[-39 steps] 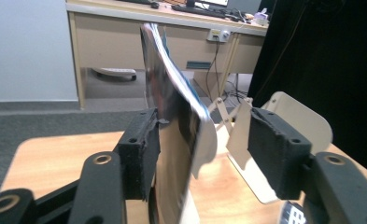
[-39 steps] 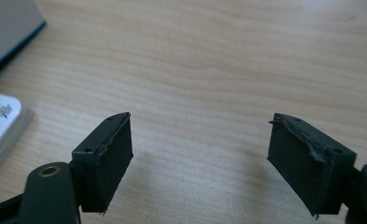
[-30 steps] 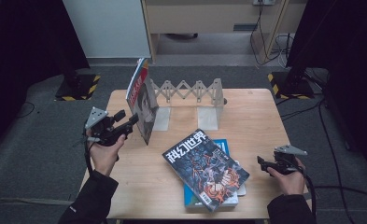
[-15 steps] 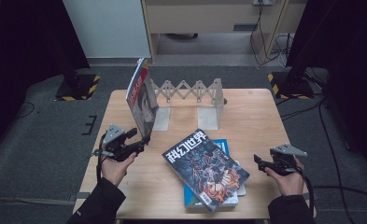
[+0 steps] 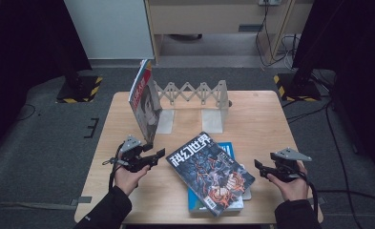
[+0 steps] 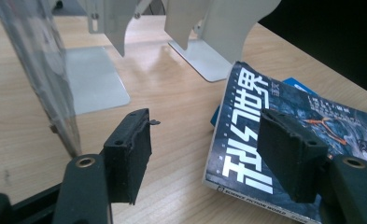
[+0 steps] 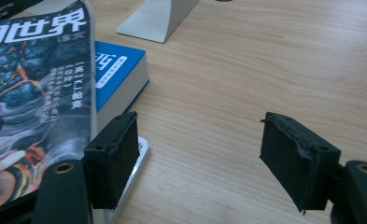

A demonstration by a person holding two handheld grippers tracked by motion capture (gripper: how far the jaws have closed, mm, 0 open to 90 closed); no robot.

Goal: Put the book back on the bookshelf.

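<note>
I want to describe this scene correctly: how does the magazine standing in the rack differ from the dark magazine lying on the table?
The standing magazine is upright, leaning against the expanding metal rack; the dark magazine lies flat, askew on a blue book. The standing one shows a reddish cover with a pale picture; the flat one is dark blue-black with white Chinese characters and orange art. Both are thin and glossy, and no gripper holds either.

Black sleeves (image 5: 106, 212) on both forearms. Left gripper (image 5: 152, 157) black, with a grey three-cornered plate (image 5: 130, 142) on top and a black cable (image 5: 112, 164) looping beside the hand. Right gripper (image 5: 259, 165) likewise black, grey plate (image 5: 291, 154) above, cable (image 5: 312, 188) trailing along the wrist. Pads (image 6: 127, 151) blocky, matt black, frayed at the edges; brass-coloured rivets (image 6: 85, 162) on the finger arms.
</note>
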